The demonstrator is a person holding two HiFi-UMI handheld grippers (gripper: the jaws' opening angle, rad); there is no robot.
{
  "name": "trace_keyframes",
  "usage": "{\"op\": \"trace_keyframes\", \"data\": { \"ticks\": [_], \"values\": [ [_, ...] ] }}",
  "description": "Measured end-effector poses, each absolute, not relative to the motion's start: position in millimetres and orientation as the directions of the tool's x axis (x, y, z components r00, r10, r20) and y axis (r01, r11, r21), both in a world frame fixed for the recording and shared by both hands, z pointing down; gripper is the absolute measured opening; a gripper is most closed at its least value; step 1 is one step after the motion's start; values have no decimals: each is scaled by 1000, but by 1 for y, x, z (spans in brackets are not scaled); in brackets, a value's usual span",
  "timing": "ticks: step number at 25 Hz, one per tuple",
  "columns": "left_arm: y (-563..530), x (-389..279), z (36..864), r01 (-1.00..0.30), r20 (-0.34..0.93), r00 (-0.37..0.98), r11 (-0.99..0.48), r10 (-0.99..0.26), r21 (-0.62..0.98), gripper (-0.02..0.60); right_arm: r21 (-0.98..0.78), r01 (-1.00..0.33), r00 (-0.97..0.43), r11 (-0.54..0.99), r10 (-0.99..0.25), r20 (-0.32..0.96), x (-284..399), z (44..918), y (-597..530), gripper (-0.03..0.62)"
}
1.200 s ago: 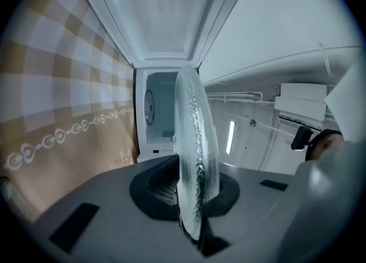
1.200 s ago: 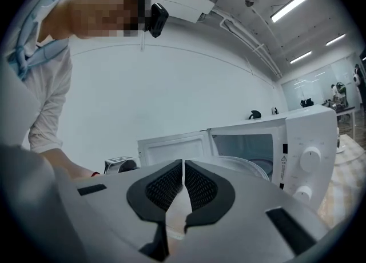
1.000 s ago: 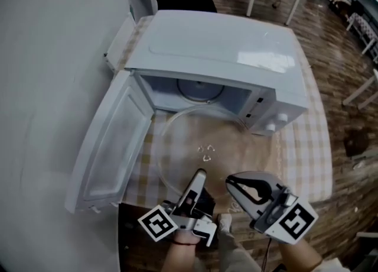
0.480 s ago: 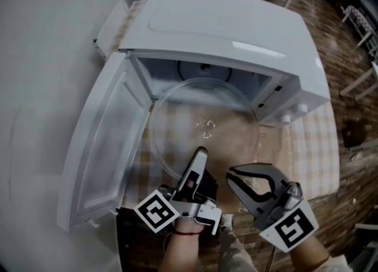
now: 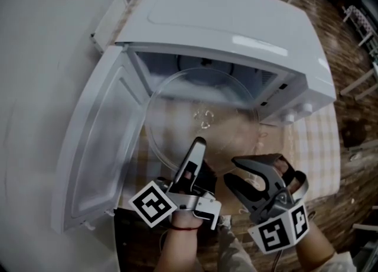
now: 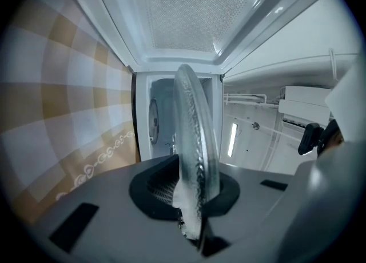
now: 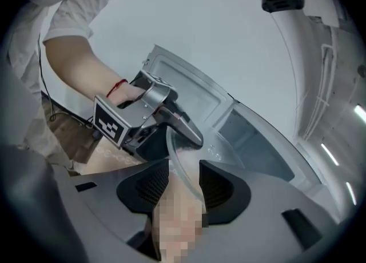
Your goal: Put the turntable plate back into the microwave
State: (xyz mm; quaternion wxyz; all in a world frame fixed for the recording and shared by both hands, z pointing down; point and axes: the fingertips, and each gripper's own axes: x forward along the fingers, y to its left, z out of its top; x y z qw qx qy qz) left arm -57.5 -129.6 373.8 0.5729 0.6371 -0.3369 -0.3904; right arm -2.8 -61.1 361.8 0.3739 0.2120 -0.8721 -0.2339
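Turntable plate [image 5: 177, 105]: a clear glass disc, its near rim in our fingers and the rest held out flat toward the oven.
Left gripper [image 5: 198, 145]: its fingers [image 6: 153, 184] are nearly together, both pads pressed on the rim. This one carries the plate.
Right gripper [image 5: 230, 171]: its fingers have just been opening and stand wide. The rim runs between the pads with a gap on each side, so it bears nothing.
Plate's place: in the air before the open microwave [image 5: 236, 22], with the far edge at the mouth of the cavity [image 5: 171, 67] and the near edge over the checked worktop [image 5: 313, 141]. It is not yet set down.
Door [image 5: 100, 146]: swung wide on the left, just beside the plate's left edge.
How it will handle: we judge it stiff, smooth, slippery and breakable, and fairly heavy for a pinch on one side. Held by one edge, it will want to droop at the far side.
Where to hold: the raised rim, seated deep in the pads. The middle, with its moulded marks [image 5: 205, 118], is out of reach.
Next, as we judge: slide it in level, keep the rim off the frame and lower it until the centre seats — what lies on the cavity floor under it we cannot see.
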Motion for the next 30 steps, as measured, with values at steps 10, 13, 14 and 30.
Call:
{"op": "trace_keyframes", "data": {
  "ticks": [10, 13, 14, 30],
  "values": [
    [-137, -55, 373, 22, -98, 456, -99, -884, 995, 23, 786, 29, -554, 618, -644, 527, -15, 372, -74, 102],
    [-139, -56, 372, 7, -95, 468, -104, -878, 995, 31, 815, 38, -556, 578, -666, 498, -15, 369, -76, 77],
    [-140, -56, 371, 10, -100, 472, -109, -876, 994, 45, 819, 37, -562, 573, -666, 491, -15, 367, -76, 73],
    [-122, -54, 378, 16, -121, 500, -131, -857, 991, 46, 852, 43, -630, 522, -648, 429, -13, 376, -56, 60]
  ]
}}
